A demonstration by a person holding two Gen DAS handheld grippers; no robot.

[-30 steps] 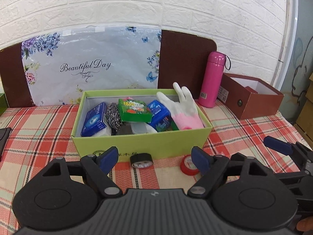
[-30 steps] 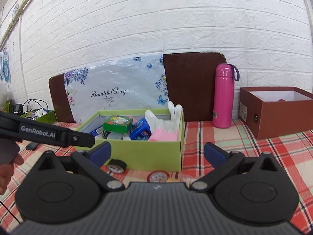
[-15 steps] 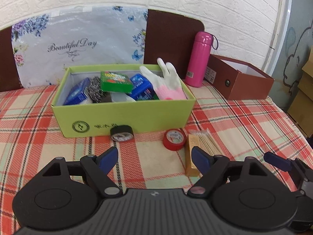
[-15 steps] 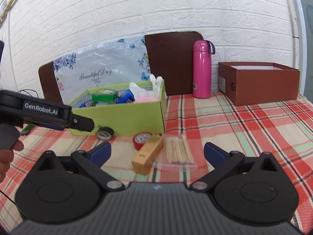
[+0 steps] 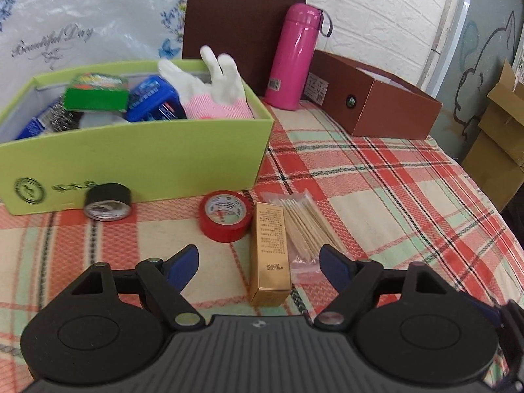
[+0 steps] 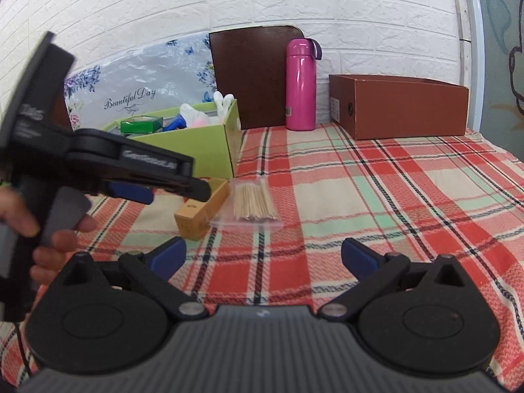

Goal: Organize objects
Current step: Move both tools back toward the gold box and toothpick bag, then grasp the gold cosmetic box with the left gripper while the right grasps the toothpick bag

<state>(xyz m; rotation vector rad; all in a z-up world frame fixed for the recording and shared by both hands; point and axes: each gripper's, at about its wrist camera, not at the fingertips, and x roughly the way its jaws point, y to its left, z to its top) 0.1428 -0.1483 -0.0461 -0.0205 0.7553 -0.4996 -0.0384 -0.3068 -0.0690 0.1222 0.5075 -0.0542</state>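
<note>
While the left wrist view looks down over the checked bench (image 5: 393, 196), the left tool (image 5: 258, 260) hangs low with its jaws closing, still apart, the gold box (image 5: 270, 255) lying between them and untouched by either pad. Just right of that box, touching it, lies a clear packet of wooden sticks (image 5: 304, 219); a red tape roll (image 5: 224, 216) sits just to its left and a black tape roll (image 5: 107, 201) rests against the green box (image 5: 131, 160), which already holds a glove and small packs. The step in hand looks like the reach for the gold box; next the pads must settle lower along its long sides and pinch without snagging the packet.

From the right wrist view, the right tool (image 6: 263, 255) stands wide and empty above bare cloth, near the sticks (image 6: 252, 201), well short of the brown box (image 6: 399, 111).
</note>
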